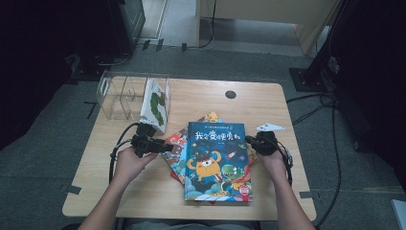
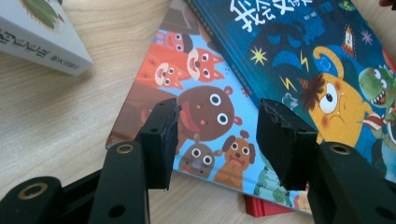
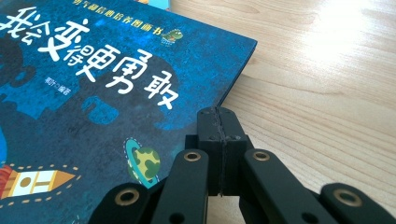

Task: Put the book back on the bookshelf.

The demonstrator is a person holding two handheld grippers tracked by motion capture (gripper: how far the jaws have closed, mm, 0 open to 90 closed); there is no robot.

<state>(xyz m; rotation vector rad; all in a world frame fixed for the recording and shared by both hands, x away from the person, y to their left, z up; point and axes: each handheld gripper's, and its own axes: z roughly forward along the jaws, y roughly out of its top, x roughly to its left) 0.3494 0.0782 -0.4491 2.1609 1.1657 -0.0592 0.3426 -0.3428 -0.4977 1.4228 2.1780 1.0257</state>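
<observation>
The right gripper (image 3: pixel 219 116) had its jaws pressed together, empty, at the blue book's (image 1: pixel 218 160) right edge; the left gripper's (image 2: pixel 217 135) stood apart over the animal book (image 2: pixel 196 107) beneath. Stiff, flat, slick-looking hardcover: best pinched at an overhanging edge

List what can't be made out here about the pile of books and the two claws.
- Red book at the bottom of the pile: the books above hide all but a corner, left gripper view.
- Animal book: the blue book covers its right part.
- Right claw: its jaws are shut at the blue book's edge; whether they touch it is unclear.
- Book in the clear stand: its title is too small, high view.
</observation>
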